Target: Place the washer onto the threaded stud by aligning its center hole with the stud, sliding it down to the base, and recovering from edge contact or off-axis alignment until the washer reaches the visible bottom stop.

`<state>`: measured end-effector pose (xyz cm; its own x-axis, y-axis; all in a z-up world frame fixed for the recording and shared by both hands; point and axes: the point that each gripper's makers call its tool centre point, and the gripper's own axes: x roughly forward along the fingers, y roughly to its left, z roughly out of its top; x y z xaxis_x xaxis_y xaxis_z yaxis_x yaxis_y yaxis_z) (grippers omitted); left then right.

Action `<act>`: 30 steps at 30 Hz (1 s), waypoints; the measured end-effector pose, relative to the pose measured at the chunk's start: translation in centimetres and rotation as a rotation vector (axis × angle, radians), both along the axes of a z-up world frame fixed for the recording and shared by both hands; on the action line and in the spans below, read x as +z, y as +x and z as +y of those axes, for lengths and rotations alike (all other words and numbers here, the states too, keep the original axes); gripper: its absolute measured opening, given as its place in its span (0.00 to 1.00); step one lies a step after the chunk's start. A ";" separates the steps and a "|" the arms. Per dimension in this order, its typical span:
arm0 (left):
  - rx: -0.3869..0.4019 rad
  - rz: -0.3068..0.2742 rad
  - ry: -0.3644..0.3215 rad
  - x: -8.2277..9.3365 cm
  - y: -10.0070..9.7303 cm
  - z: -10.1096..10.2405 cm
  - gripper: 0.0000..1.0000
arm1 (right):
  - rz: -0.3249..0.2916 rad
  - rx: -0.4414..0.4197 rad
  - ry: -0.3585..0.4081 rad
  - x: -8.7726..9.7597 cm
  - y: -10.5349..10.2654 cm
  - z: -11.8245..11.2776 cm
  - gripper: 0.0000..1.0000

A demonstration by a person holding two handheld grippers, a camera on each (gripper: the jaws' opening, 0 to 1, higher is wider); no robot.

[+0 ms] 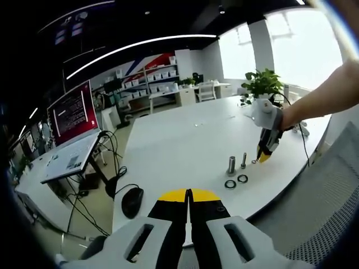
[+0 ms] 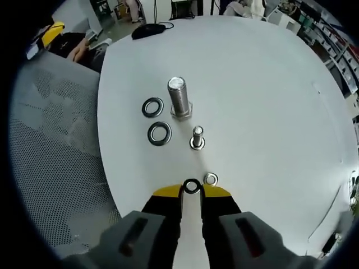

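Two threaded studs stand upright on the white table: a large one and a smaller one. Two big dark washers lie left of them. My right gripper is shut on a small dark washer, low over the table just short of the small stud. A small silver ring lies by its right tip. In the left gripper view the right gripper hangs from a person's arm beside the studs. My left gripper is shut and empty, back at the table's near edge.
A grey mesh chair sits along the table's rounded edge. A black mouse lies on the table's left corner. A potted plant stands at the far side, and a desk with a screen and cables lies beyond on the left.
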<state>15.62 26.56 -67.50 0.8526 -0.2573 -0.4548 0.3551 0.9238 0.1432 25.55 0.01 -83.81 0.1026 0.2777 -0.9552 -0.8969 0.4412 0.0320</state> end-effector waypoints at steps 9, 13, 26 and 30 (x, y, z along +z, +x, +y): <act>0.000 -0.002 -0.001 0.1 0.0 0.0 0.00 | -0.032 0.013 0.035 2.1 0.5 1.7 0.14; 0.001 -0.006 -0.003 0.1 0.0 0.0 0.00 | -0.053 0.023 0.043 2.7 0.8 2.5 0.14; 0.001 0.001 -0.002 0.0 0.0 0.0 0.00 | -0.133 0.011 0.068 3.5 2.3 3.7 0.14; 0.002 0.001 -0.002 0.0 0.0 0.0 0.00 | -0.141 0.011 0.067 3.4 2.6 3.8 0.14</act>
<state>15.64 26.59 -67.49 0.8525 -0.2564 -0.4555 0.3534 0.9248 0.1410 28.15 3.86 -80.45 0.2313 0.3426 -0.9106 -0.8993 0.4324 -0.0658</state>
